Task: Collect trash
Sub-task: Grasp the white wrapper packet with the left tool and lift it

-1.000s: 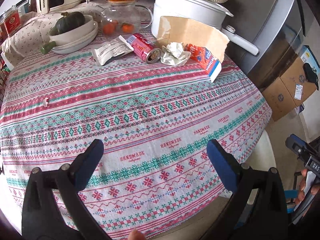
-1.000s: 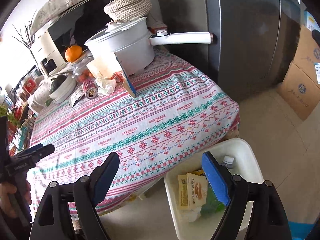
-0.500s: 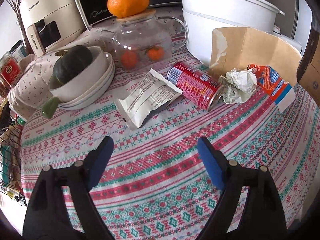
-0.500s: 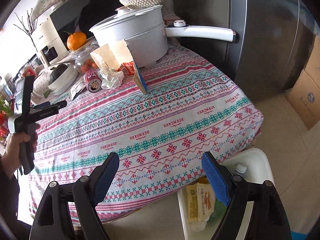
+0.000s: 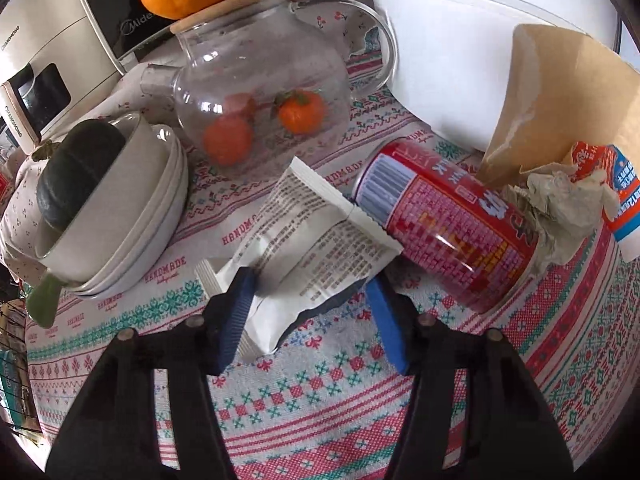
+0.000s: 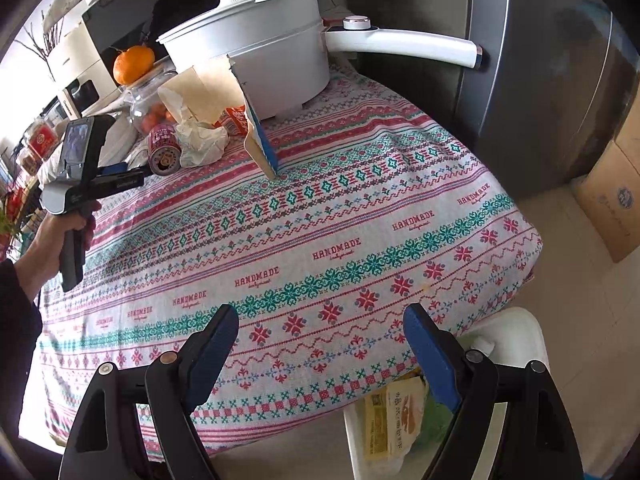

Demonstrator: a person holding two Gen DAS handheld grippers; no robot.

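Here ribbed blue fingers (image 5: 234,316) close around a crinkled white wrapper (image 5: 304,248).

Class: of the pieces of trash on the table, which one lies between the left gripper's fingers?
The white printed wrapper. The closing left gripper straddles it; the red can, crumpled paper and torn carton lie beyond.

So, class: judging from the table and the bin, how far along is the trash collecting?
Done: the bin on the floor already holds some packets. In hand: the left tool is closing around the white wrapper, not yet gripping. Left: the can, crumpled paper, cardboard and carton. The right tool is open and empty.
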